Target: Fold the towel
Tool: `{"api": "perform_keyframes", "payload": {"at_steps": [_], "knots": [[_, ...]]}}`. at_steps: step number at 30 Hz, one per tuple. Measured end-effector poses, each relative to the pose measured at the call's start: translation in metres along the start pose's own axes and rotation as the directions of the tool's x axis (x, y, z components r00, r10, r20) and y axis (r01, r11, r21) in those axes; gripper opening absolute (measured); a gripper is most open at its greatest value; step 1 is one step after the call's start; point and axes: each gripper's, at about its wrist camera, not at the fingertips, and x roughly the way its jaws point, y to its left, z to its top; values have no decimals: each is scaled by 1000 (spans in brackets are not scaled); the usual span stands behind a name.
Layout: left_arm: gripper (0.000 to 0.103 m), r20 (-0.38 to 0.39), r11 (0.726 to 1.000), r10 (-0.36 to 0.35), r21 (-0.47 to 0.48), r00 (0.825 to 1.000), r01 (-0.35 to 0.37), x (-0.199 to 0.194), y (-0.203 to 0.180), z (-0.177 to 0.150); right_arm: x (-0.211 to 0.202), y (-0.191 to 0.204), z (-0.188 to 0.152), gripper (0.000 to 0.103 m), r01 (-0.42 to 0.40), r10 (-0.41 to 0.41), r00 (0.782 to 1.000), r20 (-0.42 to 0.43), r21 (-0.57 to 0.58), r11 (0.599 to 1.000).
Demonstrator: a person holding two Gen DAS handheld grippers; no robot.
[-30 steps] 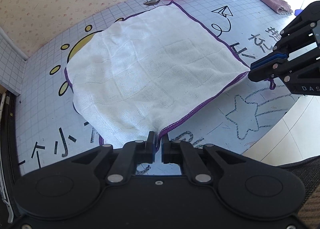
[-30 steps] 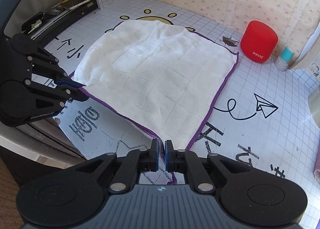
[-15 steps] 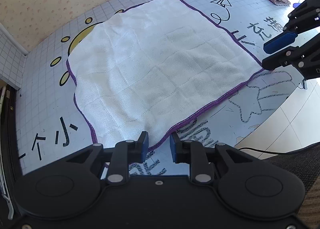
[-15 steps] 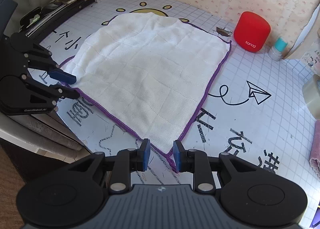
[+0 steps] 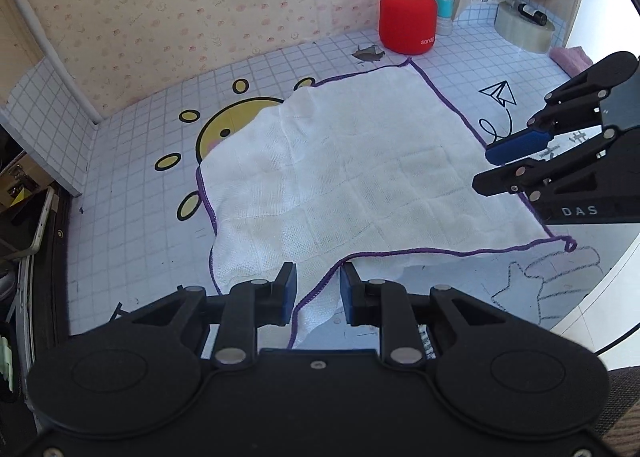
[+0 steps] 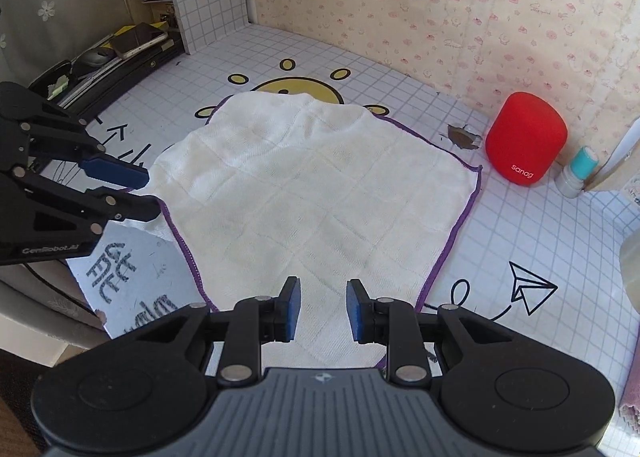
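- The towel (image 5: 360,185) lies spread on the table (image 5: 132,241), its near corner turned over.
- The left gripper (image 5: 318,293) and the right gripper (image 6: 323,309) are both open and empty.
- Risk: the wrinkled far edge could make a crooked fold.

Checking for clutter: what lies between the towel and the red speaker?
Only bare mat with a torn patch separates towel from speaker, per the right wrist view.

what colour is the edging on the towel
Purple, around a white towel; clearest in the right wrist view.
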Motion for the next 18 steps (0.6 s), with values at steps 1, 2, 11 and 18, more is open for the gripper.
{"api": "perform_keyframes", "payload": {"at_steps": [1, 2, 11, 18], "knots": [[29, -2, 1000, -9, -2, 1000, 9, -3, 1, -1, 2, -1, 2, 24, -2, 2, 1000, -2, 0, 1000], [29, -5, 1000, -12, 0, 1000, 12, -4, 1, -3, 5, -1, 2, 24, -5, 5, 1000, -8, 0, 1000], [31, -2, 1000, 20, 16, 1000, -20, -13, 0, -14, 18, 0, -15, 24, -29, 29, 998, -57, 2, 1000], [31, 5, 998, 58, 14, 998, -58, 19, 2, 6, 24, 2, -28, 24, -29, 30, 996, -84, 14, 999]]}}
